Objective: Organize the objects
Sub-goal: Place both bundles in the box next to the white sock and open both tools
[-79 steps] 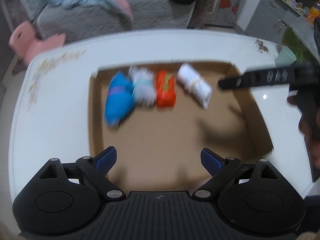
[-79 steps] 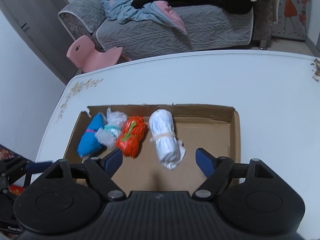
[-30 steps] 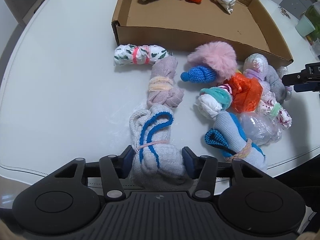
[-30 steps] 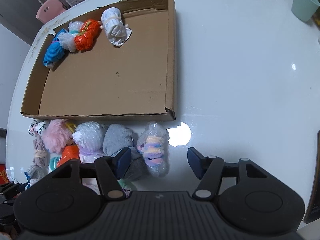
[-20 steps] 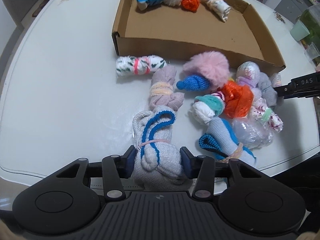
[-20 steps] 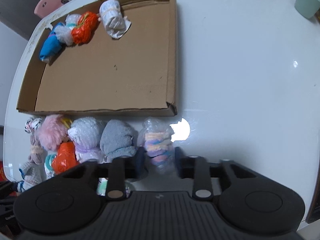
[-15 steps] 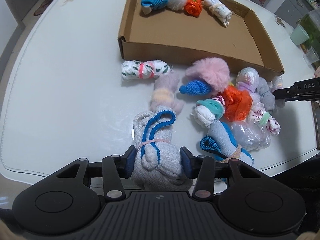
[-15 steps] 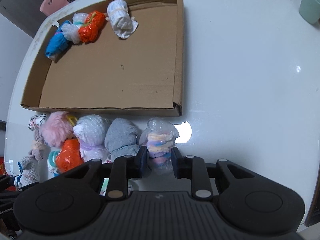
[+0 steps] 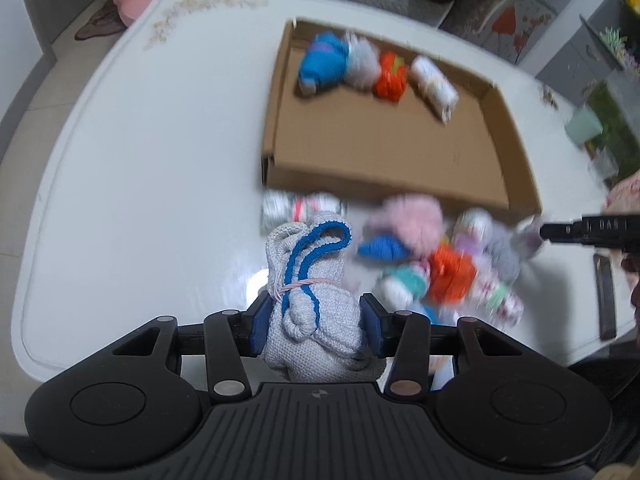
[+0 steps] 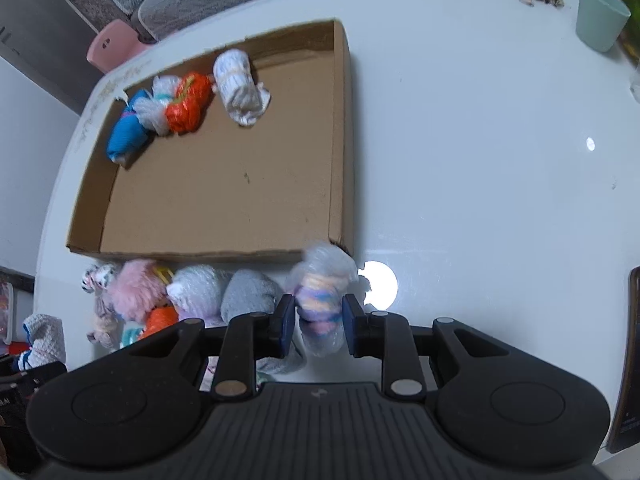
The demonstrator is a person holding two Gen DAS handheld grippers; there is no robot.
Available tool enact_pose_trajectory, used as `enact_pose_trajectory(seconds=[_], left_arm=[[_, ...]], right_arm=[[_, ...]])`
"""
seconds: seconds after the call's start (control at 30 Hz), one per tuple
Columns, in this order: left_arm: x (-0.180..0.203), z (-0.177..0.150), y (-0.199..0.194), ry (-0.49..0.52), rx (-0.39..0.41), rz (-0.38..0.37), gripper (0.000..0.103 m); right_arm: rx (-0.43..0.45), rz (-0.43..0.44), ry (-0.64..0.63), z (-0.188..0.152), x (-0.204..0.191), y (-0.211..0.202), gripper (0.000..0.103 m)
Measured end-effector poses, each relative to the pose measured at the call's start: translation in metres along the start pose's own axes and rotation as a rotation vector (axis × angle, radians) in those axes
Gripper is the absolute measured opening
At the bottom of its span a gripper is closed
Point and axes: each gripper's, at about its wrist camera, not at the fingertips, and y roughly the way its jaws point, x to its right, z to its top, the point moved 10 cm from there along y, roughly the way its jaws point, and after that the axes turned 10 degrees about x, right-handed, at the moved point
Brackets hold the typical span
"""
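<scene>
While left hand-held gripper (image 9: 314, 326) clamps grey-blue knitted sock bundle (image 9: 310, 280), right hand-held gripper (image 10: 318, 326) clamps plastic-wrapped pastel striped roll (image 10: 320, 300): clear shallow brown cardboard tray (image 10: 340, 120) wall, release beside row.

One cardboard box (image 10: 340, 128) sits on one white table (image 10: 480, 160), with four rolled bundles inside it: one blue (image 10: 126, 134), one wrapped in clear plastic (image 10: 154, 110), one orange (image 10: 188, 104) and one white (image 10: 238, 86). Two grippers each carry one bundle, and one green cup (image 10: 600, 14) stands at the table's far corner. The loose pile in front of the box is too blurred and overlapped for a sure count.
</scene>
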Motion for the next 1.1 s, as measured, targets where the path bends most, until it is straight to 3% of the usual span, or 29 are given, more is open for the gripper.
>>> enact_pose_trajectory(seconds=[0.3,0.4,0.5,0.67,0.73,0.77,0.87,0.93,1.1], left_arm=[[0.013,0.081,0.001,0.052,0.114,-0.016,0.054],[0.019,0.085,0.010,0.058,0.111,-0.041,0.054],[0.018,0.075,0.017,0.043,0.088,-0.056,0.054],[0.014,0.070,0.018,0.011,0.075,-0.068,0.054],[0.014,0.071,0.016,0.008,0.080,-0.073,0.054],[0.014,0.071,0.016,0.007,0.082,-0.074,0.054],[0.017,0.071,0.017,0.001,0.081,-0.085,0.054],[0.019,0.070,0.018,0.003,0.079,-0.091,0.054],[0.023,0.069,0.018,0.022,0.082,-0.091,0.054]], right_arm=[[0.171,0.089,0.065,0.048,-0.010,-0.023,0.023],[0.133,0.064,0.062,0.043,-0.005,-0.014,0.026],[0.076,-0.040,0.038,0.029,0.010,-0.002,0.030],[-0.010,-0.095,-0.036,0.013,0.008,0.022,0.052],[-0.010,-0.101,-0.094,0.013,-0.001,0.030,0.078],[-0.011,-0.102,-0.113,0.012,-0.004,0.033,0.079],[-0.048,-0.141,-0.145,0.007,-0.001,0.046,0.075],[-0.078,-0.152,-0.145,0.003,0.003,0.055,0.056],[-0.092,-0.116,-0.131,0.000,0.001,0.059,0.052]])
